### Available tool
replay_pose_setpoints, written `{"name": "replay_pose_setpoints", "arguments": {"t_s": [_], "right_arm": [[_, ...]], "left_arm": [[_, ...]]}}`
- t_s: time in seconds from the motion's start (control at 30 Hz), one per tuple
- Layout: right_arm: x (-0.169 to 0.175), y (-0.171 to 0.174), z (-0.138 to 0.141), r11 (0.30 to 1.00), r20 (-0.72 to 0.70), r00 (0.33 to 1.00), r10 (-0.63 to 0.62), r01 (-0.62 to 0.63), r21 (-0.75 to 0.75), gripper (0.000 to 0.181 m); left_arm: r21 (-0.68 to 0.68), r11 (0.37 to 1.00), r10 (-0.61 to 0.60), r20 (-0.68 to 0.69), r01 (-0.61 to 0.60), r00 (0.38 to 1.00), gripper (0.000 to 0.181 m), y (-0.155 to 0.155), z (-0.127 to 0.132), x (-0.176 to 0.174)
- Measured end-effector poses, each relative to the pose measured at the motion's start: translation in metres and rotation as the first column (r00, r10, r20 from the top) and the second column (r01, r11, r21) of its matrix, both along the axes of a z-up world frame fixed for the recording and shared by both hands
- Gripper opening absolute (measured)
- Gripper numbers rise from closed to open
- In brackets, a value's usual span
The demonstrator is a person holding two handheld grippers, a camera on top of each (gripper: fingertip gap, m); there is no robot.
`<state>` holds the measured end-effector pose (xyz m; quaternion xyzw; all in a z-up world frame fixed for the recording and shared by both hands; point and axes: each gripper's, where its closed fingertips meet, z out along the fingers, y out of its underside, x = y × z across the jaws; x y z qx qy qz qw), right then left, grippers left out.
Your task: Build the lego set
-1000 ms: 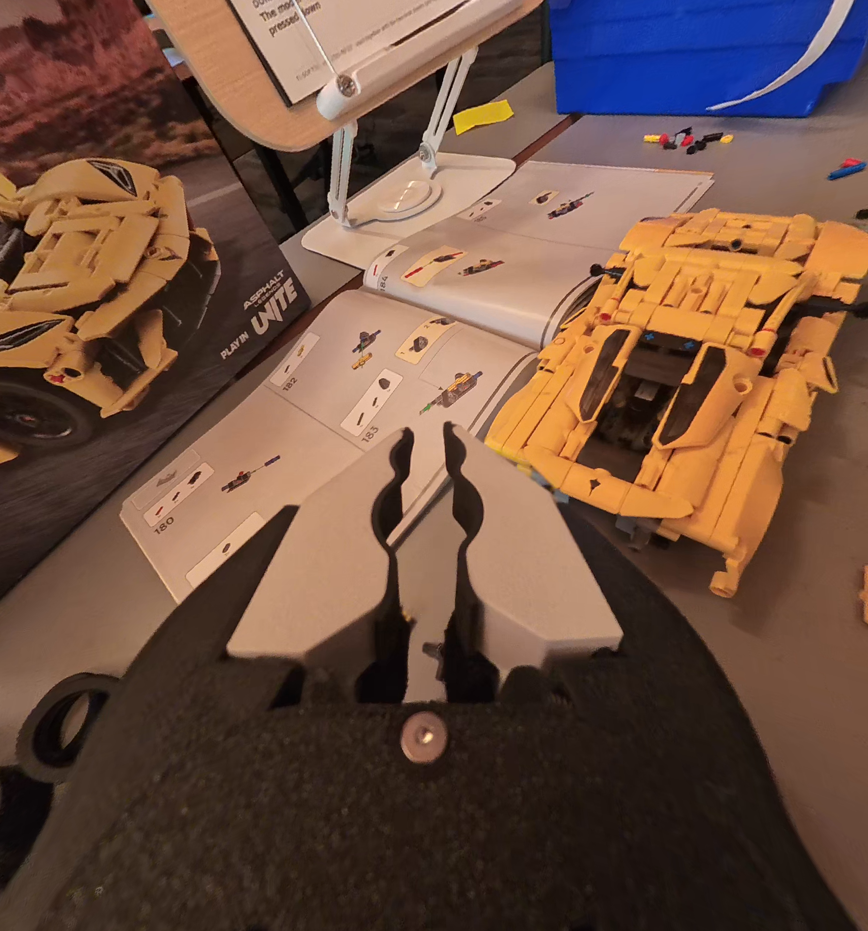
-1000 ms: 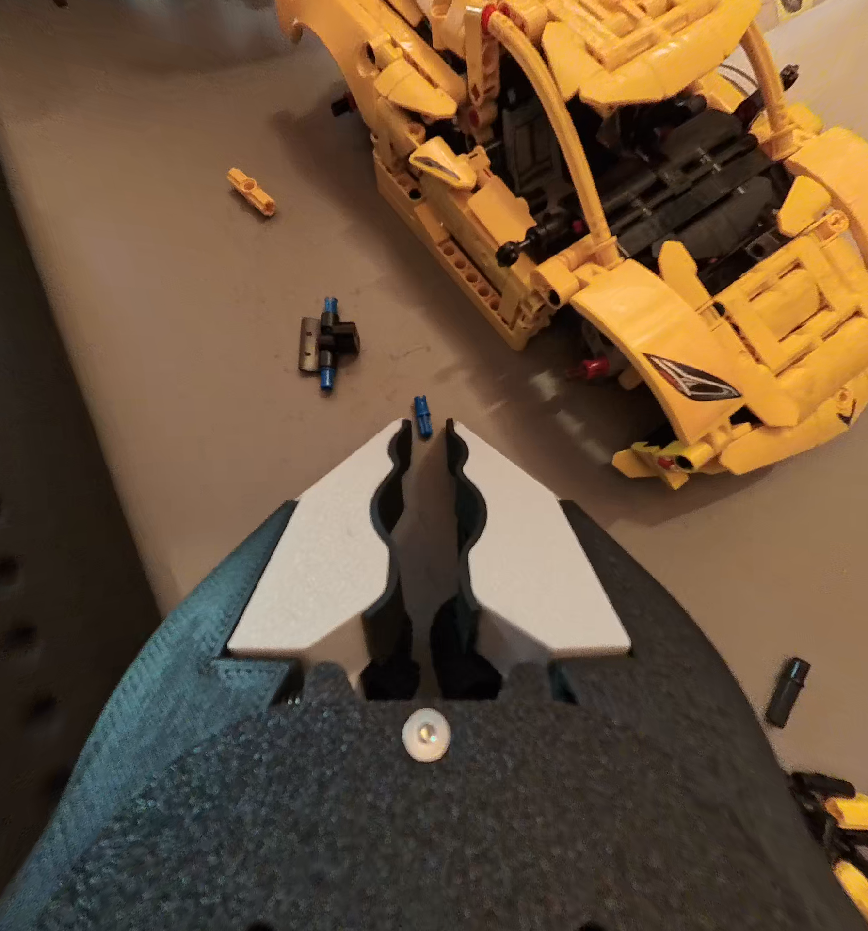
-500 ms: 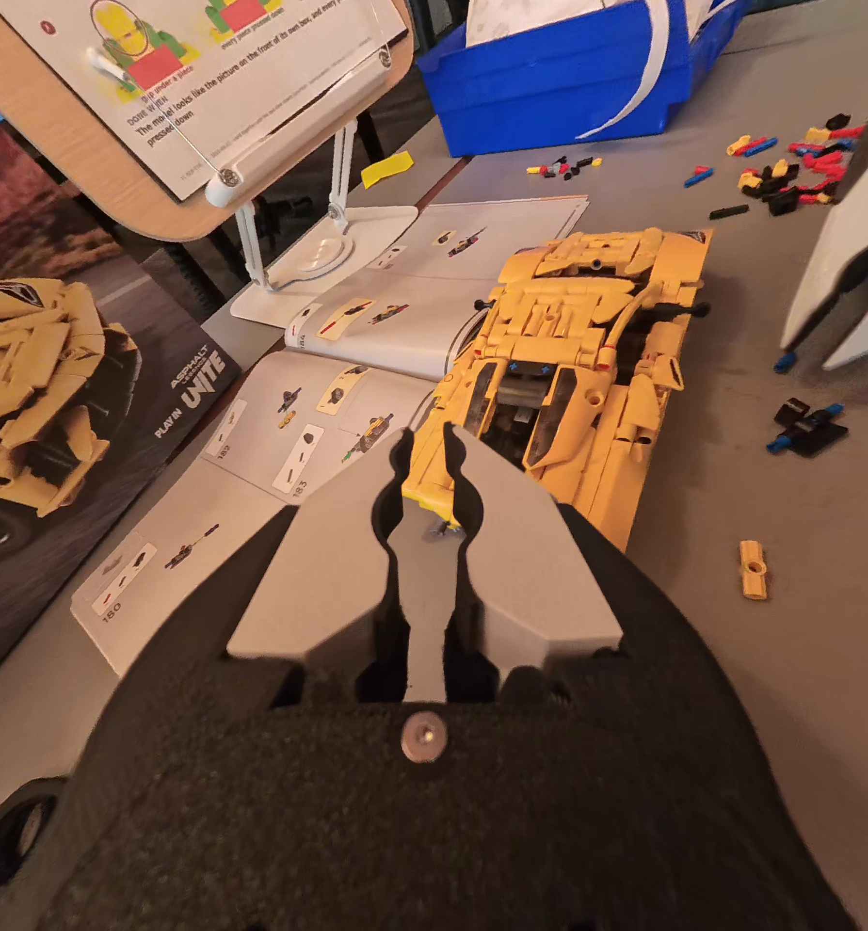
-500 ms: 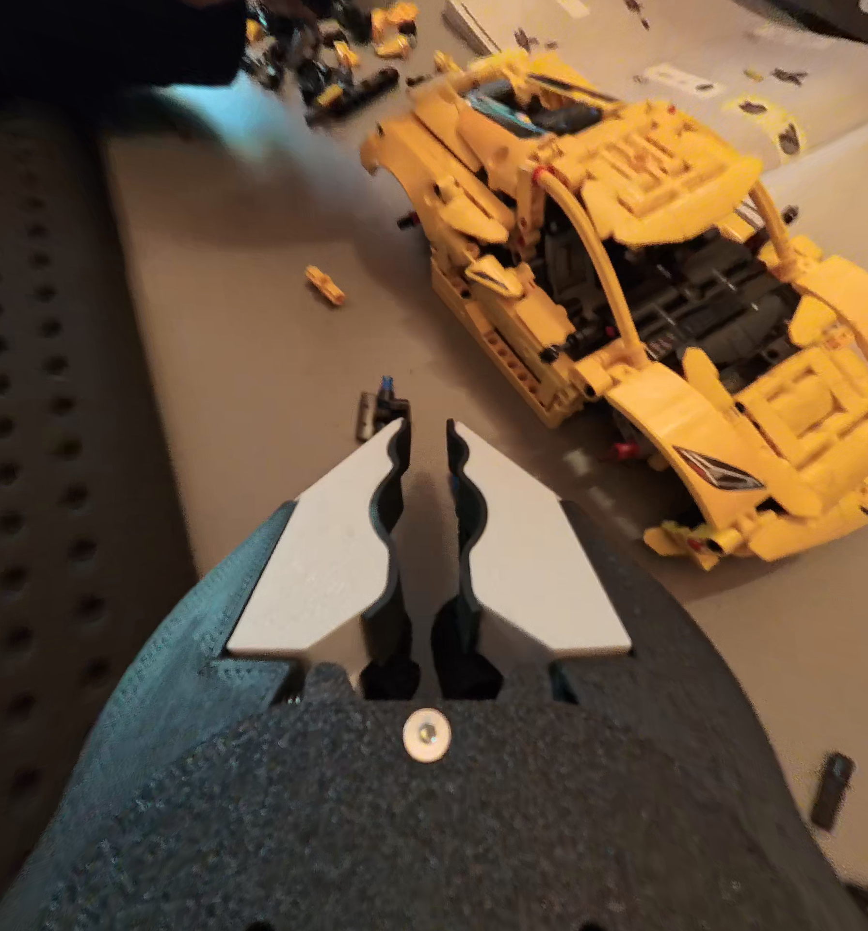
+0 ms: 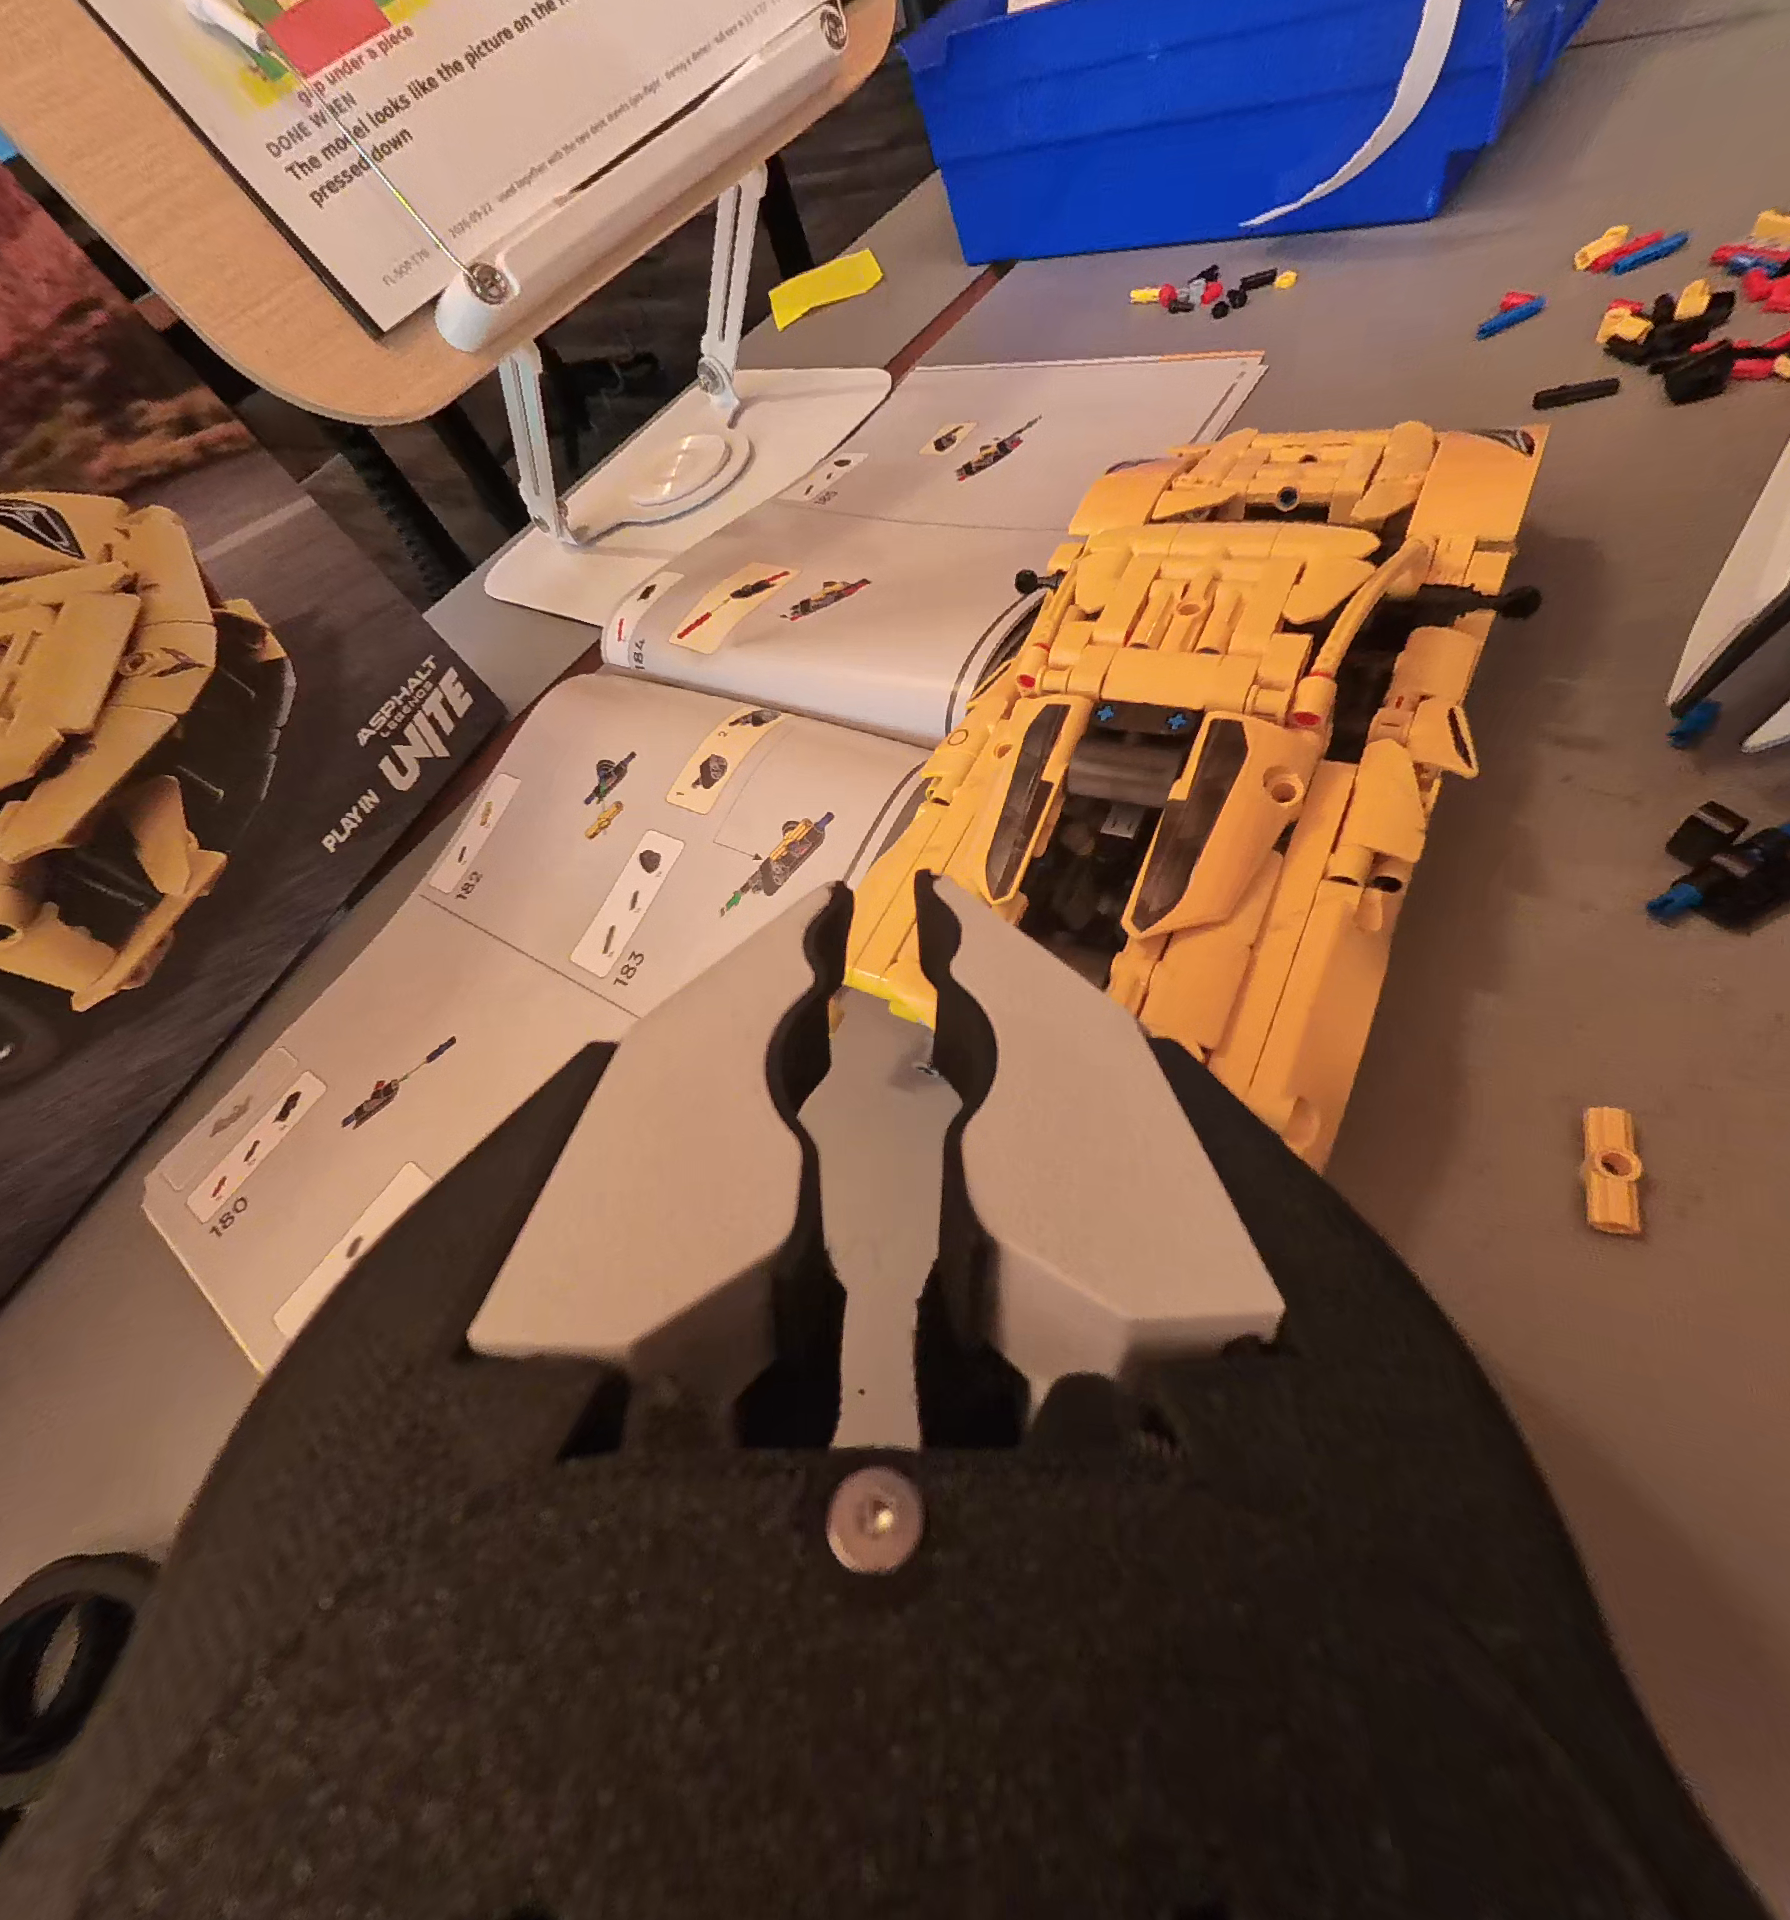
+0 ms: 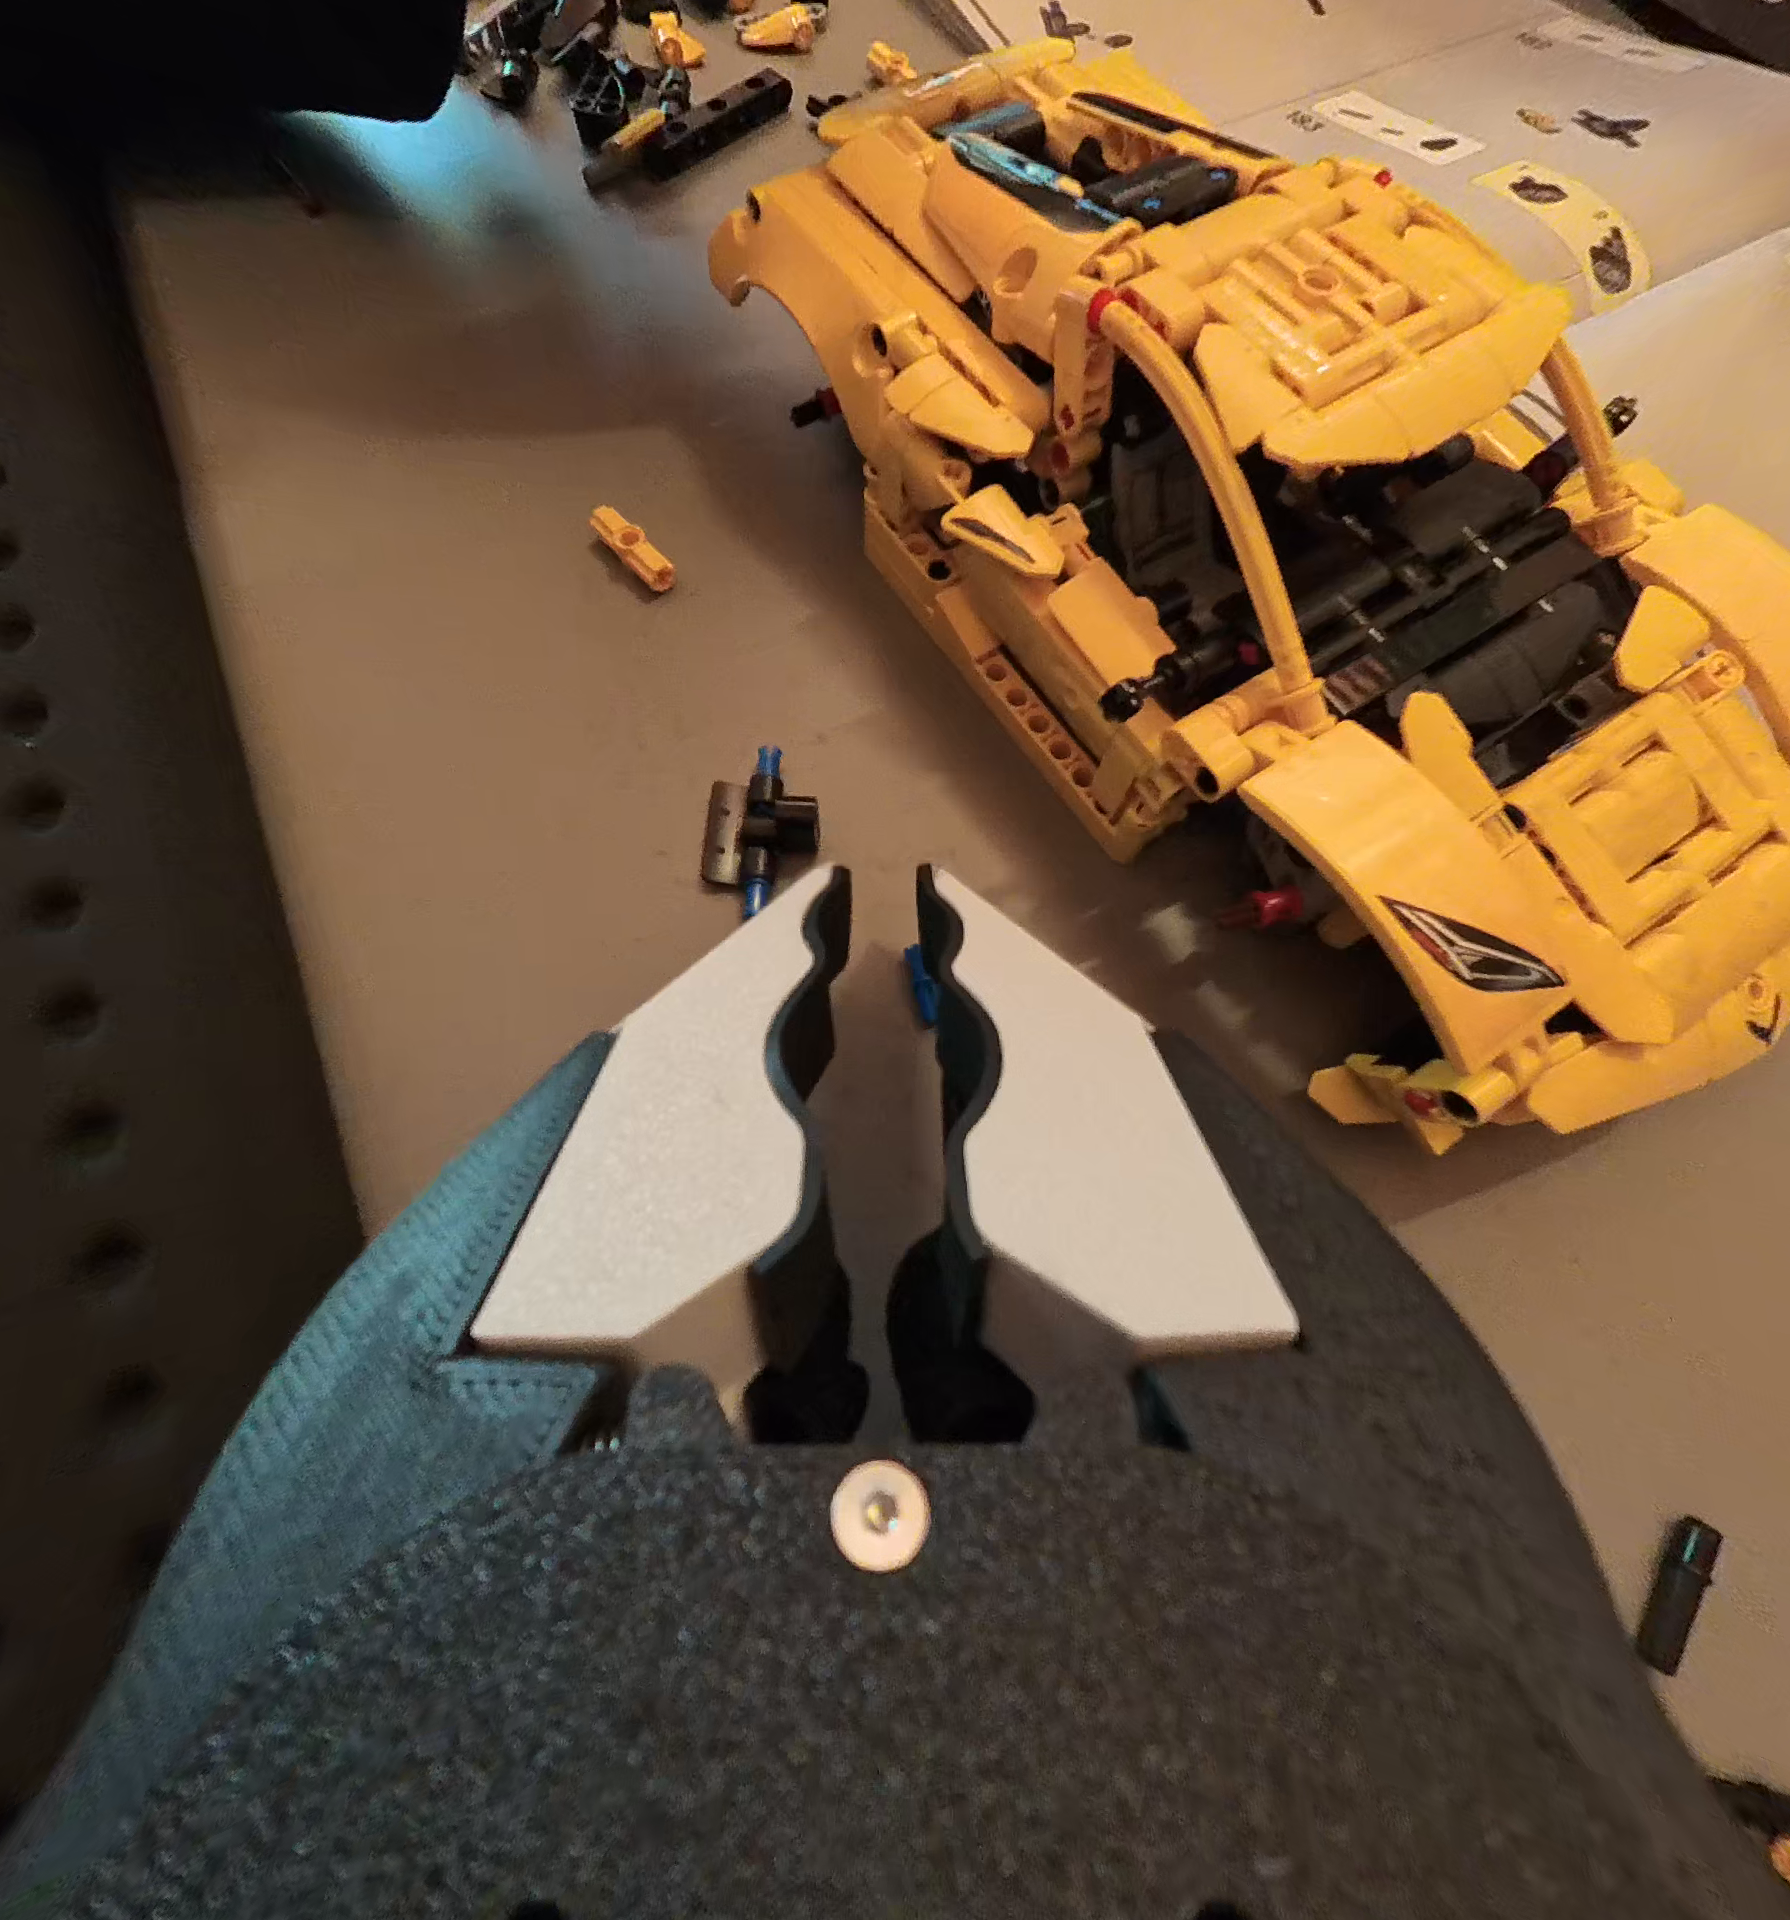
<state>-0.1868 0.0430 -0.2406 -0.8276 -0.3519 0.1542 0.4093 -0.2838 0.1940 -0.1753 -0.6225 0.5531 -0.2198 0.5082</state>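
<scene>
The partly built yellow lego car [image 5: 1265, 644] sits on the grey table, without wheels; it also shows in the right wrist view [image 6: 1317, 343]. My left gripper [image 5: 883, 894] hangs above the car's near corner, narrowly open and empty. My right gripper [image 6: 883, 883] is narrowly open over the table left of the car. A small blue pin [image 6: 919, 982] lies between its fingers, against the right one. A black piece with blue pins [image 6: 761, 831] lies just past the left fingertip. The left wrist view shows the right gripper [image 5: 1722, 727], the blue pin [image 5: 1693, 722] and the black piece [image 5: 1738, 862].
An open instruction booklet [image 5: 558, 935] lies left of the car, beside the set's box [image 5: 91, 727] and a white document stand [image 5: 683, 478]. A blue bin [image 5: 1234, 125] and loose parts [image 5: 1722, 312] lie at the back. A yellow connector [image 5: 1610, 1169] and a tyre [image 5: 29, 1683] lie near.
My left gripper has drawn back and swung right, so the car looks farther and the right gripper has come into view. My right gripper has moved forward over the blue pin.
</scene>
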Motion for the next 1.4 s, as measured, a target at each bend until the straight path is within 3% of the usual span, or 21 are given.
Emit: {"name": "replay_pose_setpoints", "arguments": {"t_s": [0.73, 0.97, 1.2, 1.4], "right_arm": [[0.013, 0.0, 0.001, 0.999, 0.017, 0.999, -0.047, 0.047, 0.004, 0.012], [0.022, -0.029, 0.009, 0.989, -0.008, 0.993, -0.116, 0.115, -0.093, 0.017], [-0.019, -0.034, 0.003, 0.982, -0.063, 0.997, -0.038, 0.026, -0.186, 0.021], [-0.022, -0.007, -0.007, 0.98, 0.081, 0.983, -0.166, 0.173, -0.096, 0.022]], "left_arm": [[0.005, 1.0, 0.004, -0.014, -0.004, 1.0, 0.012, 0.001, -0.003, -0.001], [-0.005, 1.0, -0.005, -0.001, 0.005, 1.0, 0.012, -0.002, 0.0, 0.0], [-0.012, 1.0, -0.017, -0.001, 0.017, 1.0, 0.012, -0.006, -0.001, 0.003], [-0.038, 0.999, -0.023, 0.011, 0.024, 1.0, 0.012, -0.007, -0.002, 0.004]]}}
